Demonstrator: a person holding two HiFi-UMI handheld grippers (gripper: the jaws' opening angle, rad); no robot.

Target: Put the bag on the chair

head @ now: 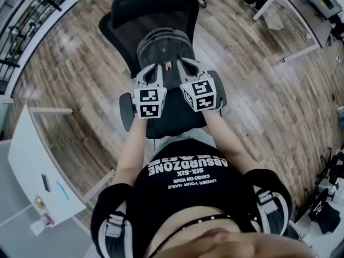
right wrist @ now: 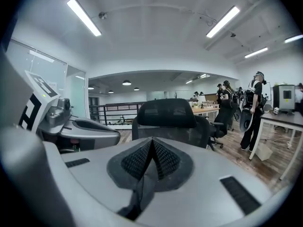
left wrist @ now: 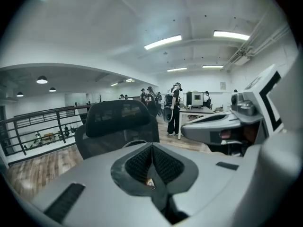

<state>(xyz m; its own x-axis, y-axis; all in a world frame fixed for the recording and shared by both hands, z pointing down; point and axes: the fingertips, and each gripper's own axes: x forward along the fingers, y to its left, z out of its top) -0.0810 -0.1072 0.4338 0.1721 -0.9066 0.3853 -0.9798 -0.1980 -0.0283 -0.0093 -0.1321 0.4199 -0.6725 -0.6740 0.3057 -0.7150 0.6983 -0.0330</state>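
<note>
- Sitting on the seat of the black mesh chair [head: 153, 7], the grey bag [head: 164, 46] lies close up against the backrest.
- The left gripper [head: 155, 69] and right gripper [head: 185, 66] are side by side at the near edge of the bag. Their marker cubes face up toward the head camera.
- In the left gripper view the ribbed pads [left wrist: 138, 163] are pressed together. A dark strip of the bag is caught in the slit below them, slanting to the right, so this claw is gripping the bag.
- A small pale tag [left wrist: 149, 183] shows at the bottom of that slit. In the head view the tag lies on the bag between the two grippers.
- In the right gripper view the jaws are likewise closed. A grey strip of the bag is pinched between them and slants to the left.
- Both gripper views look level at the top of the chair's backrest.
- Around the chair is a wood-plank floor [head: 70, 63], with a white table [head: 29, 160] at the left of the head view.
- Several people [left wrist: 175, 109] stand far off by desks, and a dark railing [left wrist: 42, 122] runs along the left.
</note>
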